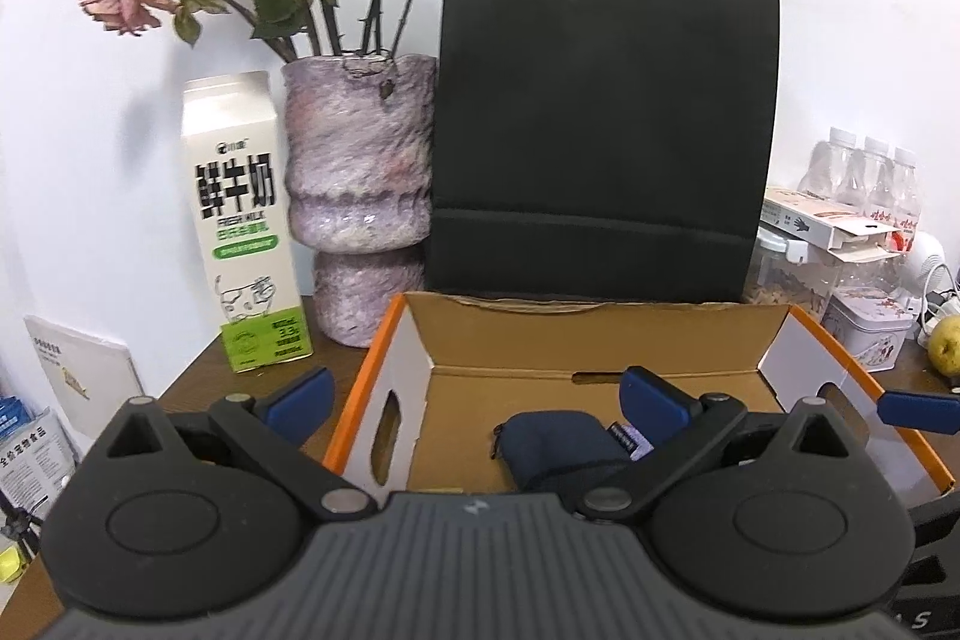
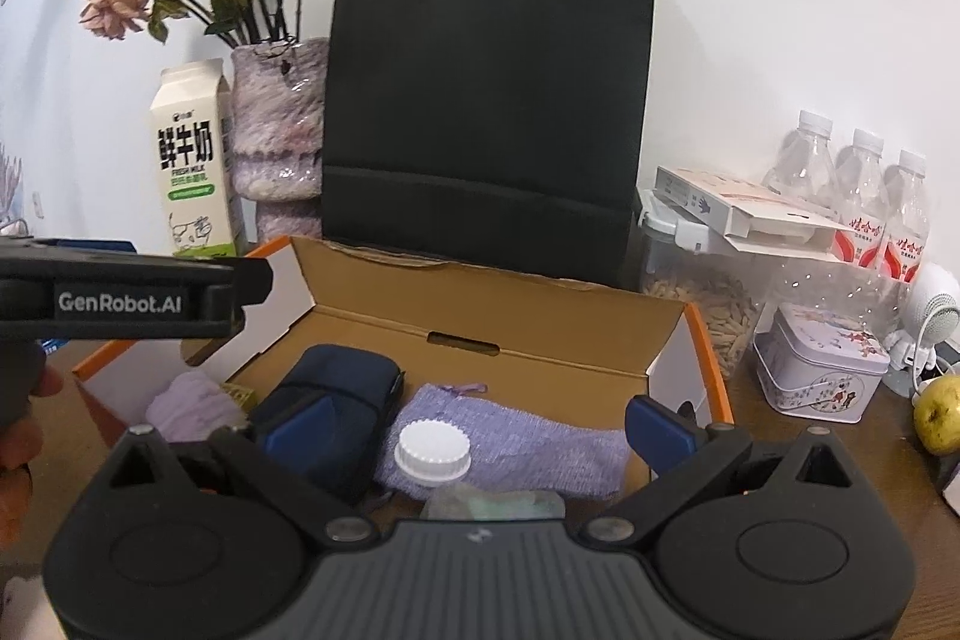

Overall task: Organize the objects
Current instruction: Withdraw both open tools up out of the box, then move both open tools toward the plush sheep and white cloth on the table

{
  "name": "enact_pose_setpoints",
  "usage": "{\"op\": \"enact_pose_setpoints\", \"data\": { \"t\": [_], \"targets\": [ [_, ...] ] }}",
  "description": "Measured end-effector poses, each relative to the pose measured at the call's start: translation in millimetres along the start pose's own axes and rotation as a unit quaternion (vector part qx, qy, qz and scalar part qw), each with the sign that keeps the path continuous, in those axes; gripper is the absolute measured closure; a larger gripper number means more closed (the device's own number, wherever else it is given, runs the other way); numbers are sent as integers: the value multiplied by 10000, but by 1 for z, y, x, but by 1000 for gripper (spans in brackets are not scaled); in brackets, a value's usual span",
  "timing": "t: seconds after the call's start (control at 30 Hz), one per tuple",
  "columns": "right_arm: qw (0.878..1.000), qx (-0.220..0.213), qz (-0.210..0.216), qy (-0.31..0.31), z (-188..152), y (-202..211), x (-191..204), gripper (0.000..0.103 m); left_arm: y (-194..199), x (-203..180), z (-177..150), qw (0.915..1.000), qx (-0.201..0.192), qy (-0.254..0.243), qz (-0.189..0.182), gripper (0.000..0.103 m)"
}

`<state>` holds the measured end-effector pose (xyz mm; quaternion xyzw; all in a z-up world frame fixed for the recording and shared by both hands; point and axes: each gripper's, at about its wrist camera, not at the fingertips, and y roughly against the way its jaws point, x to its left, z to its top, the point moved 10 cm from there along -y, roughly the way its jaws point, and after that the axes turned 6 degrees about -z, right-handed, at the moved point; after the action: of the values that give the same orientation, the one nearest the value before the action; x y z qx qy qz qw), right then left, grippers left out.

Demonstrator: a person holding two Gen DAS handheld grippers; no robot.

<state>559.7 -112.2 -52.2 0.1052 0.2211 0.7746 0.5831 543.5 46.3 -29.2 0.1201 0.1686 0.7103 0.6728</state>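
Hovering over the open cardboard box (image 2: 492, 322), both tools stand spread wide with nothing between their blue pads: the left gripper (image 1: 474, 400) sits above the box's left end, and the right gripper (image 2: 474, 427) hangs over its near middle. Inside the box lie a dark blue zip pouch (image 2: 336, 400), a lilac knitted cloth (image 2: 522, 436) just beside it, a second pale purple bundle (image 2: 186, 400) at the left end, and a small clear bottle with a white ribbed cap (image 2: 433, 447) lying on the cloth's near edge. The bottle looks light and its plastic body smooth, so it would likely slip under a loose pinch; the ribbed cap or the neck below it seems the surest hold. The pouch appears soft and padded, probably yielding to the pads, and is best pinched across its narrow width. The cloth is limp and would sag, so a bunched fold is the place to take it. Behind the box stand a black paper bag (image 2: 486, 100), a milk carton (image 2: 192, 160) and a mottled purple vase (image 2: 276, 118); how far the sorting has gone I cannot judge.
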Motion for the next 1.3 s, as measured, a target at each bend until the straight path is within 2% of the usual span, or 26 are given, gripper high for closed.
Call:
{"op": "enact_pose_setpoints", "data": {
  "t": [0.47, 0.83, 1.3],
  "targets": [
    [9993, 2, 303, -213, -19, 45, 0, 0, 50, -6, -26, 10000, -36, -27, 28, 0],
    [9991, -35, 257, -333, -42, 85, -8, 0, 87, -3, -51, 9999, 31, 133, 67, 0],
    [9991, -60, 192, -371, -71, 128, -16, 0, 127, -9, -78, 10000, 73, 40, 40, 0]
  ]
}}
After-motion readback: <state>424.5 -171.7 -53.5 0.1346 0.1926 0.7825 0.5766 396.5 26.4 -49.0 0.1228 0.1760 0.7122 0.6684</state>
